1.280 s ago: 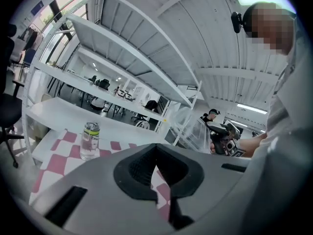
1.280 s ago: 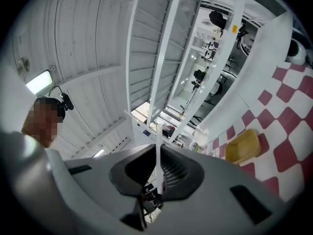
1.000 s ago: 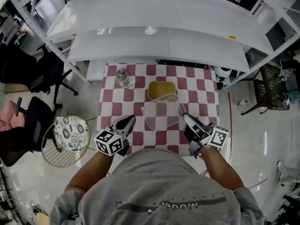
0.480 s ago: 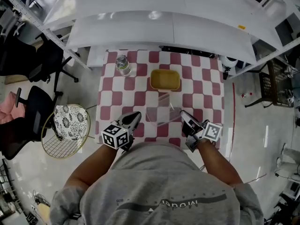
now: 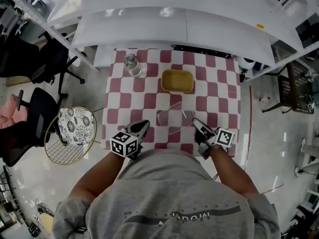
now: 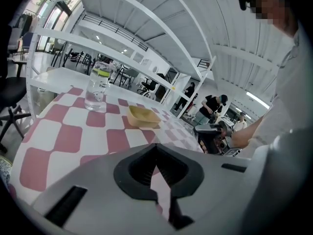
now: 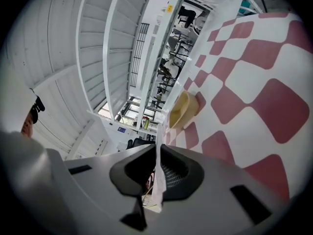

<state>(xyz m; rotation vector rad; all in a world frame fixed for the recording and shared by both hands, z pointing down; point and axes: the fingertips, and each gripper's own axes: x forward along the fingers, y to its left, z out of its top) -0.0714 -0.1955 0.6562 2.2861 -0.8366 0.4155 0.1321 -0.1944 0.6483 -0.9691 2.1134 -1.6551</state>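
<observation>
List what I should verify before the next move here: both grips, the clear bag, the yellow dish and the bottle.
1. Left gripper shut on the clear plastic bag: ok, film sits between closed jaws.
2. Right gripper shut on the bag: ok, a thin film edge rises from its jaws.
3. Bag lifted off the checkered table: cannot tell.
4. Yellow dish upright, empty, beyond the bag: ok.
5. Water bottle upright at the far left, apart from both grippers: ok.
</observation>
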